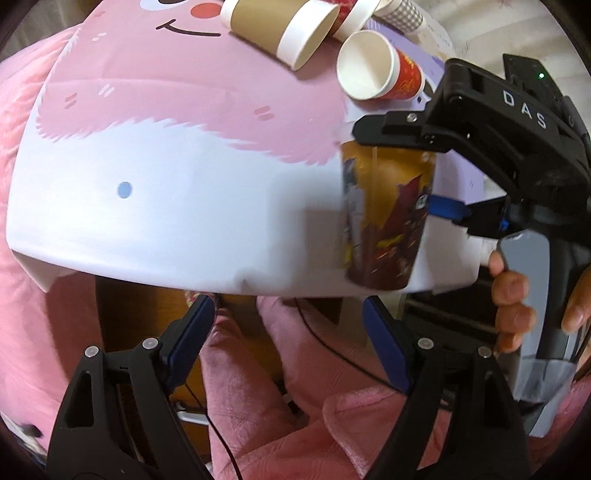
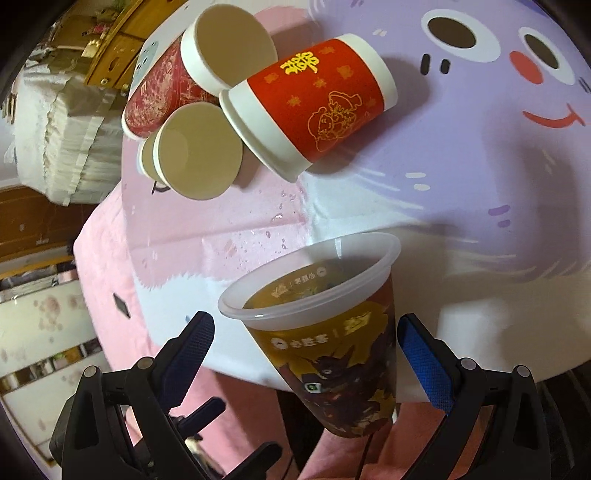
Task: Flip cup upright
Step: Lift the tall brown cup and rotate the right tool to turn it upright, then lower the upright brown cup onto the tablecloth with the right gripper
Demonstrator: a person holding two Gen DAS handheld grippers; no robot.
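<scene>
A printed orange-and-dark plastic cup stands mouth-up at the near edge of the table. In the right wrist view the cup sits between my right gripper's spread blue pads, which do not touch it. My right gripper is open; in the left wrist view it reaches around the cup from the right. My left gripper is open and empty, below the table's near edge.
Several paper cups lie on their sides at the far part of the table: a brown one, a red one, and in the right wrist view a red printed one. Pink fabric lies below the table edge.
</scene>
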